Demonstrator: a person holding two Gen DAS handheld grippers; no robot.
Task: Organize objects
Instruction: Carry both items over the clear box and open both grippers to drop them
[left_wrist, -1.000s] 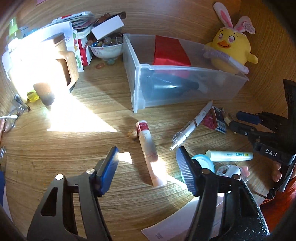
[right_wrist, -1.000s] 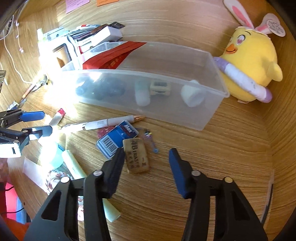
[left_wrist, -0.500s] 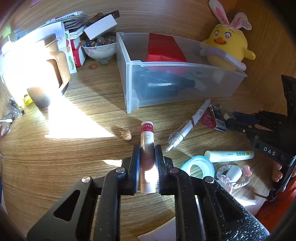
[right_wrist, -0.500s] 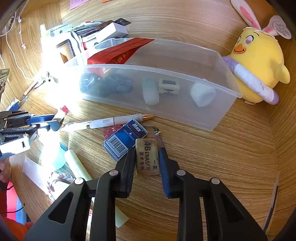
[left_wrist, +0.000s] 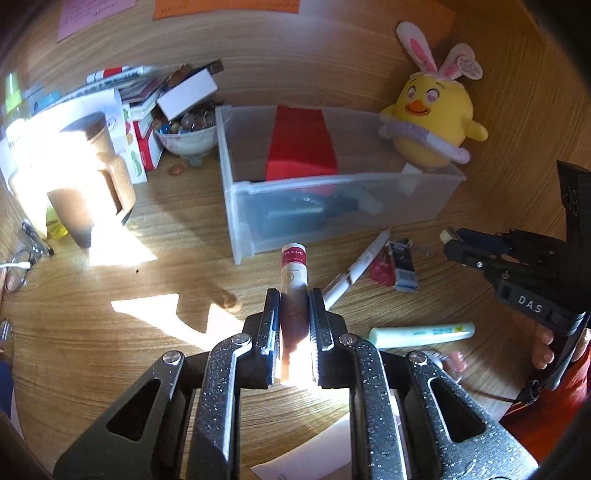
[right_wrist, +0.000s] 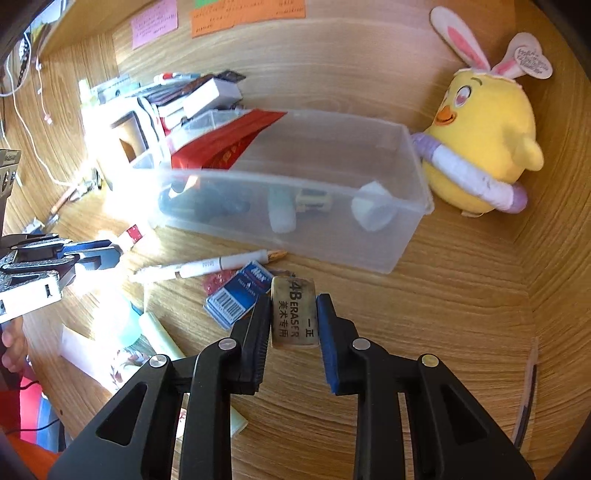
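My left gripper (left_wrist: 293, 299) is shut on a white tube with a red band (left_wrist: 293, 269) and holds it above the desk, pointing at the clear plastic bin (left_wrist: 332, 221). My right gripper (right_wrist: 293, 310) is shut on a beige 4B eraser (right_wrist: 294, 314), lifted above the desk in front of the bin (right_wrist: 295, 218). The bin holds a red packet (left_wrist: 301, 144), dark items and small white pieces. In the left wrist view the right gripper (left_wrist: 448, 240) shows at the right; in the right wrist view the left gripper (right_wrist: 107, 253) shows at the left.
A white pen (right_wrist: 207, 266), a blue packet (right_wrist: 236, 299), a pale green tube (left_wrist: 421, 332) and a red-and-blue packet (left_wrist: 395, 266) lie on the desk. A yellow plush chick (right_wrist: 484, 140) sits right of the bin. A bowl of marbles (left_wrist: 184, 133), boxes and a brown mug (left_wrist: 88, 184) stand at the left.
Both grippers went from open to shut, the left on the tube and the right on the eraser. Both have since lifted their objects off the desk and moved toward the bin.
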